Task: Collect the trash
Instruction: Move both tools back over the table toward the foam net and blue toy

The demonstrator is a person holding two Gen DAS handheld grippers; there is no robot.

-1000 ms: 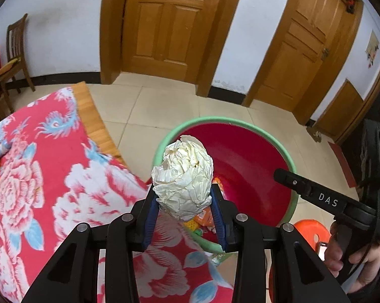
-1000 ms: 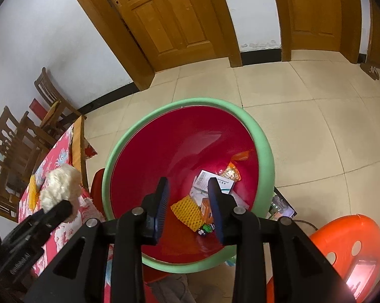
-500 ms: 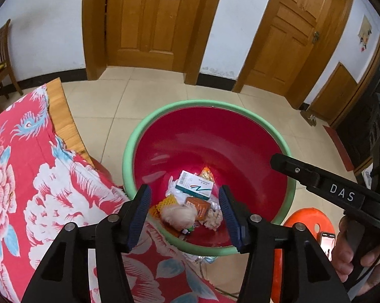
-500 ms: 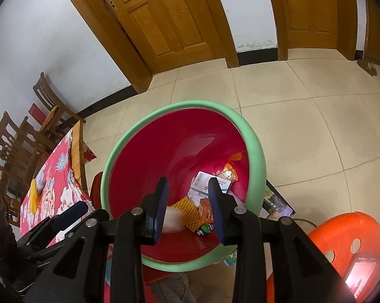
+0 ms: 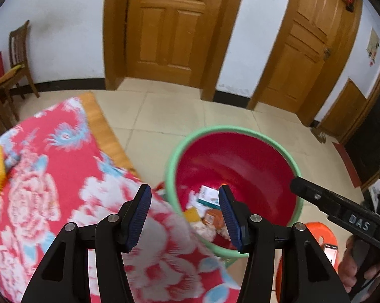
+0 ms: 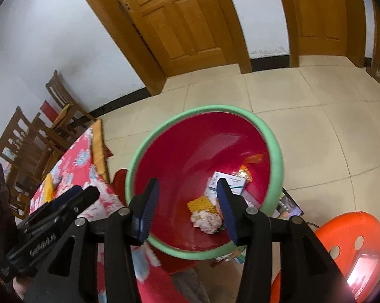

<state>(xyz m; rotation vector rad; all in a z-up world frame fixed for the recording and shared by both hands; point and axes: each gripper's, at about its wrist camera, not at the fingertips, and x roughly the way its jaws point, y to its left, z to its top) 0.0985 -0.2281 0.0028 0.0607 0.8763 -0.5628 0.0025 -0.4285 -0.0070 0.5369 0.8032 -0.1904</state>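
The right gripper (image 5: 341,207) has "DAS" moulded on its side; the left gripper (image 5: 184,214) tilts down over the tablecloth (image 5: 50,176) edge, jaws apart and empty; the right gripper's jaws are opening, empty (both above the bin (image 6: 273,149)); a crumpled paper ball (image 6: 206,218) lies inside it.

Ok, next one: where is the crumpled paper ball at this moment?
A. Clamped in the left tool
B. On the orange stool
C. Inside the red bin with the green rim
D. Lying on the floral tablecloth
C: the crumpled paper ball lies at the bottom of the red bin, beside a yellow wrapper.
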